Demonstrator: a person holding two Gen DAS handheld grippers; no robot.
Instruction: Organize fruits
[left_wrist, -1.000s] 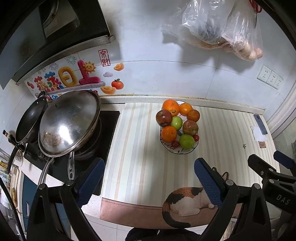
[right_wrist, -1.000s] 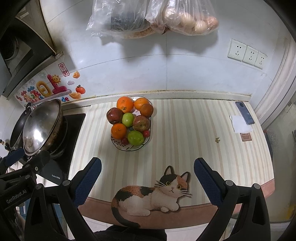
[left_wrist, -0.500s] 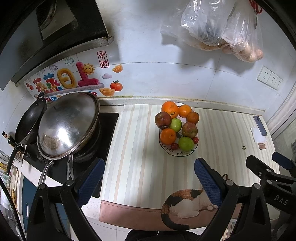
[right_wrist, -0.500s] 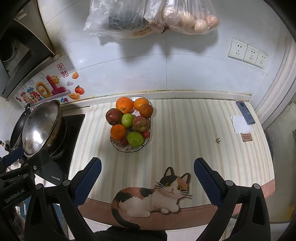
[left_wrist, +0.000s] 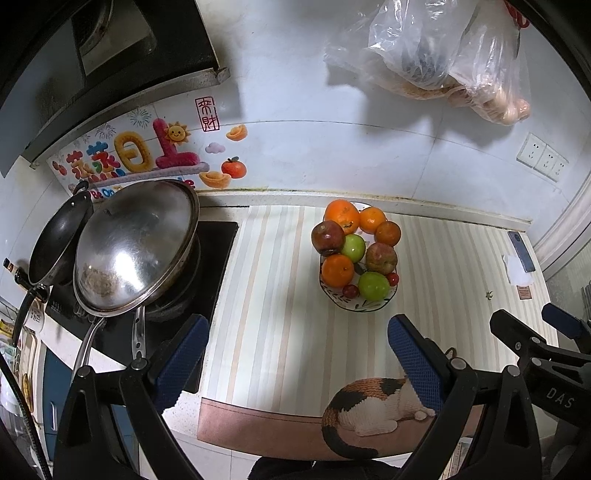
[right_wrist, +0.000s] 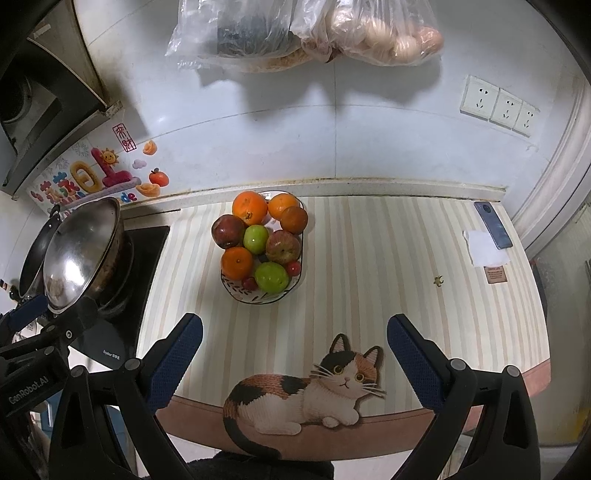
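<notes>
A long counter (right_wrist: 406, 258) covered by a striped mat (right_wrist: 351, 295) is seen running from the stove (left_wrist: 210, 258) on the left to a rounded end on the right, with its front edge marked by a cat picture (right_wrist: 306, 391). Broad bare mat is left open in front of and to the right of the fruit bowl (right_wrist: 258, 293), which is set toward the back wall, well apart from the front edge. A large steel lid (left_wrist: 136, 243) is propped tilted on the stove, beside a dark pan (left_wrist: 59, 243). In the bowl, oranges (right_wrist: 249, 208), red apples (right_wrist: 227, 231), green apples (right_wrist: 271, 277) and small red fruits (right_wrist: 293, 268) are piled. A phone (right_wrist: 493, 225) lies near the right edge. The left gripper (left_wrist: 299, 350) and the right gripper (right_wrist: 295, 350) are both held spread wide above the front edge, with nothing between the jaws
</notes>
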